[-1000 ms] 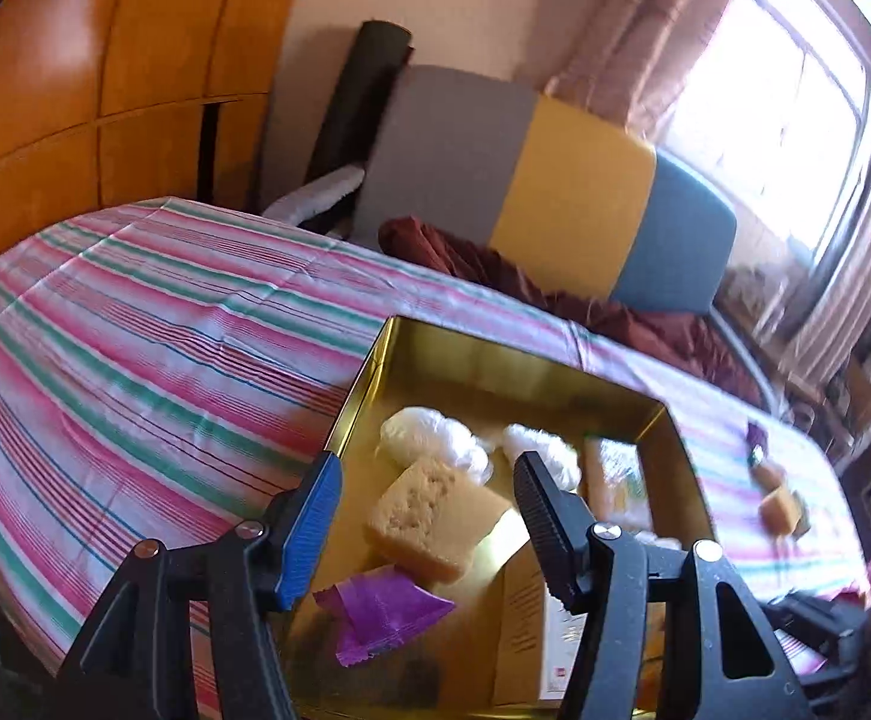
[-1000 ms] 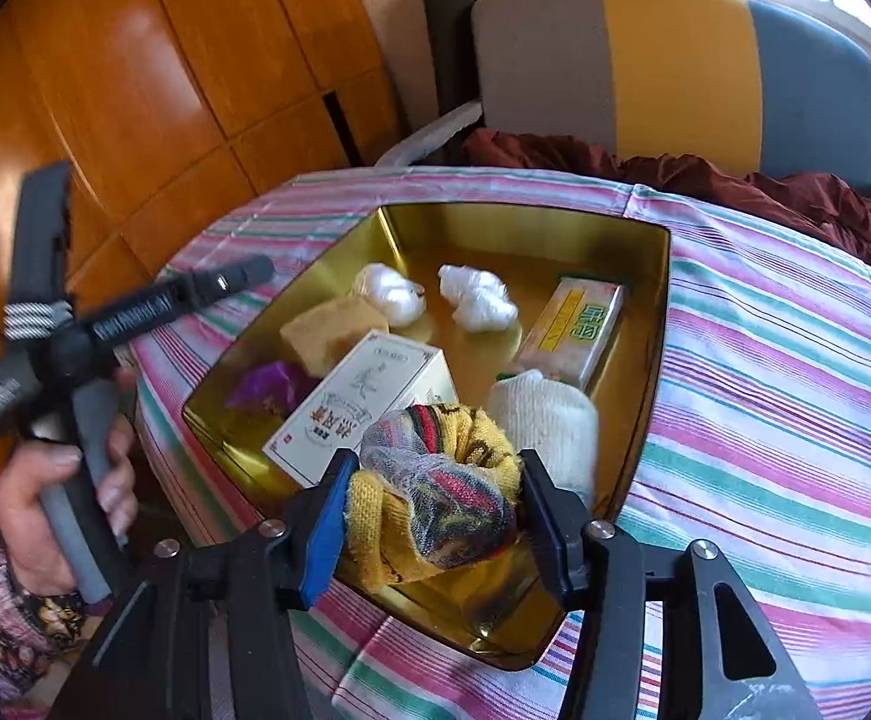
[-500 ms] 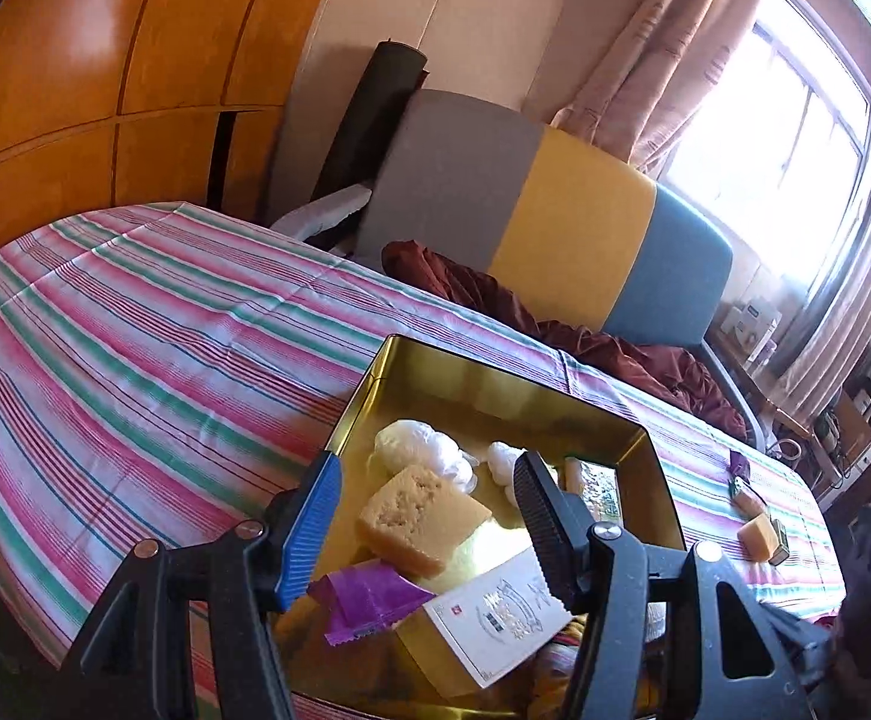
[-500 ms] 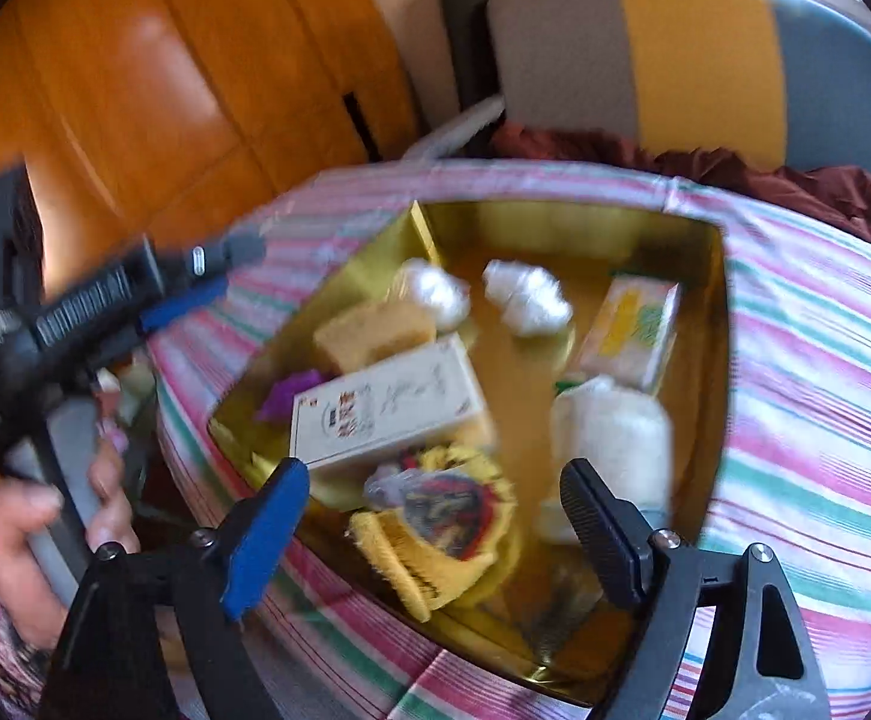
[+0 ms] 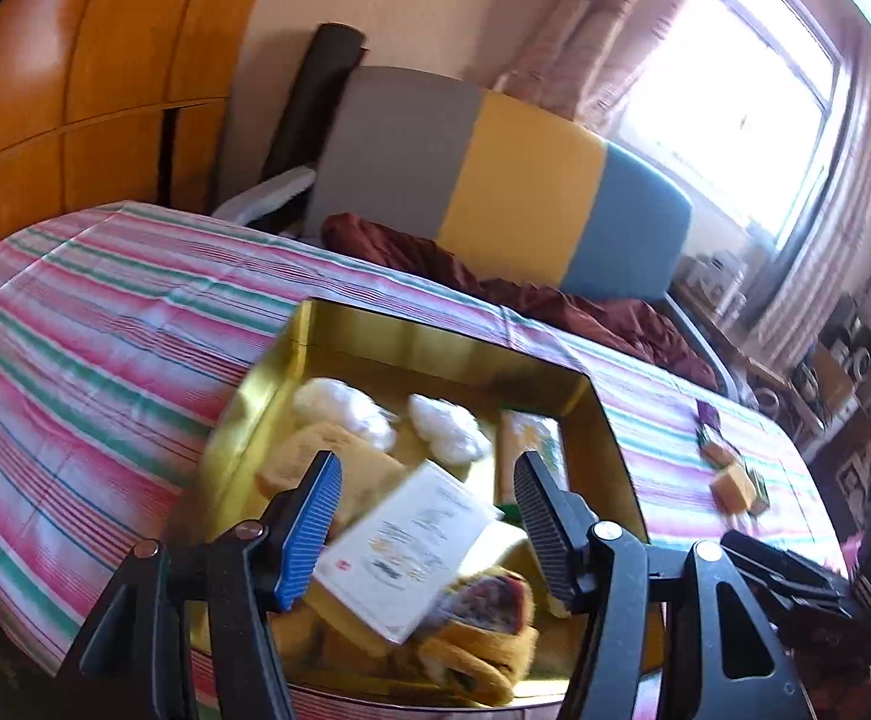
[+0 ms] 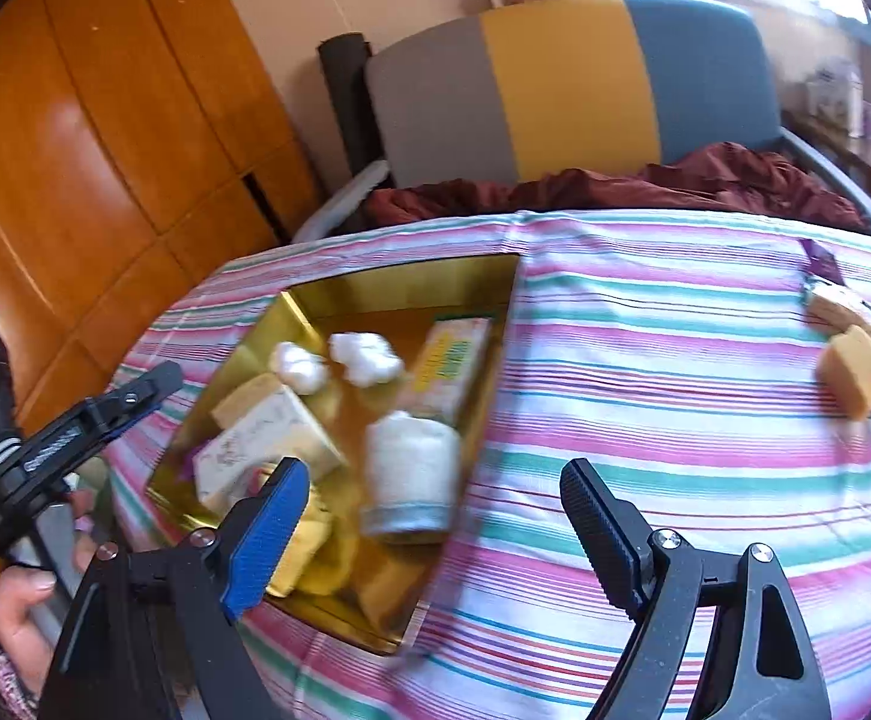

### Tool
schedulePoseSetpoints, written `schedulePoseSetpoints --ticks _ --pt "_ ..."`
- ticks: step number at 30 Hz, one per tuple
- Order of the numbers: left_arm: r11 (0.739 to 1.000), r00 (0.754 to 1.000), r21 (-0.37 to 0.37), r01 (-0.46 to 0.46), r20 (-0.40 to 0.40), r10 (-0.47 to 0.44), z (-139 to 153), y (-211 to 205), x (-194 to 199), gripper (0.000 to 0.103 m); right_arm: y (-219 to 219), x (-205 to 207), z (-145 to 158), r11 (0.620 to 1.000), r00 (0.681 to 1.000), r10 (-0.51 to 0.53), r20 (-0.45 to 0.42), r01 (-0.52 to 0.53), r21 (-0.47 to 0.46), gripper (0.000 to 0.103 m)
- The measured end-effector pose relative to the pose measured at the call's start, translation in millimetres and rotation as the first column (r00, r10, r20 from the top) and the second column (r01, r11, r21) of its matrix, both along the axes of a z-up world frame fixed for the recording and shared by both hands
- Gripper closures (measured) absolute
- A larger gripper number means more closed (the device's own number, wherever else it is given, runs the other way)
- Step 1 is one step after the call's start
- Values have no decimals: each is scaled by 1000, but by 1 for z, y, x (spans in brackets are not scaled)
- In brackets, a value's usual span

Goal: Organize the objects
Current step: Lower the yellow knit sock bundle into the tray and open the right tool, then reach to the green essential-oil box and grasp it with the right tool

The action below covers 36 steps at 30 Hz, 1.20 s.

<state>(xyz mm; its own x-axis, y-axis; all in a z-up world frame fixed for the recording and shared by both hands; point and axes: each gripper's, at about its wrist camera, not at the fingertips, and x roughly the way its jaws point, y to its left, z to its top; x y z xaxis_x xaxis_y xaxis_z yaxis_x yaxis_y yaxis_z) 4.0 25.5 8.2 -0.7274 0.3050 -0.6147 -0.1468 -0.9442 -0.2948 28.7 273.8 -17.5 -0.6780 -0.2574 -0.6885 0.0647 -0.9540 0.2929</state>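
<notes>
Right wrist view: the right gripper (image 6: 429, 522) fills the lower middle of the frame with its jaws spread wide and nothing between them, only striped tablecloth (image 6: 645, 396) behind the gap. At centre left sits a shallow gold metal tray (image 6: 411, 285) holding two white cotton balls (image 6: 363, 357), a pale yellow sponge block (image 6: 243, 399), a white printed carton (image 6: 267, 438), a yellow-green flat box (image 6: 450, 363), a rolled white cloth (image 6: 411, 471) and a yellow knitted bundle (image 6: 315, 546) by the blue fingertip. At the right edge, well apart from the tray, an orange sponge cube (image 6: 855, 378) lies on the cloth beside other small items too blurred to name. At lower left a hand (image 6: 21, 606) grips the handle of the left gripper (image 6: 141, 387).

From the left wrist view, the left gripper (image 5: 426, 516) is at bottom centre, jaws parted and clamping nothing; the white carton (image 5: 411, 546) and the yellow bundle (image 5: 483, 642) show in the tray behind the gap. A grey, yellow and blue cushion (image 5: 495, 180) stands past the table in the upper middle.
</notes>
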Motion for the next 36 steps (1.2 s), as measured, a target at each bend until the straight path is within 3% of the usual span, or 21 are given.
schedulePoseSetpoints --ticks 6,13,17,22,30,36 --pt "989 991 -70 132 40 -129 -3 42 5 42 25 1 -16 997 997 -66 27 65 46 17" --pt "954 958 -86 288 46 -285 -4 90 23 42 63 15 -37 986 988 -141 66 135 97 17" --pt "931 936 -99 351 54 -347 -3 112 30 42 95 14 -48 979 979 -176 103 163 126 23" --pt "907 914 -114 405 59 -400 -4 138 38 42 146 12 -44 965 968 -235 89 221 141 24" --pt "883 893 -136 449 85 -441 -11 165 46 42 220 -24 -28 915 944 -329 0 319 247 24" --pt "874 885 -142 465 99 -455 -14 174 49 42 248 -56 -39 910 940 -340 23 323 260 24"
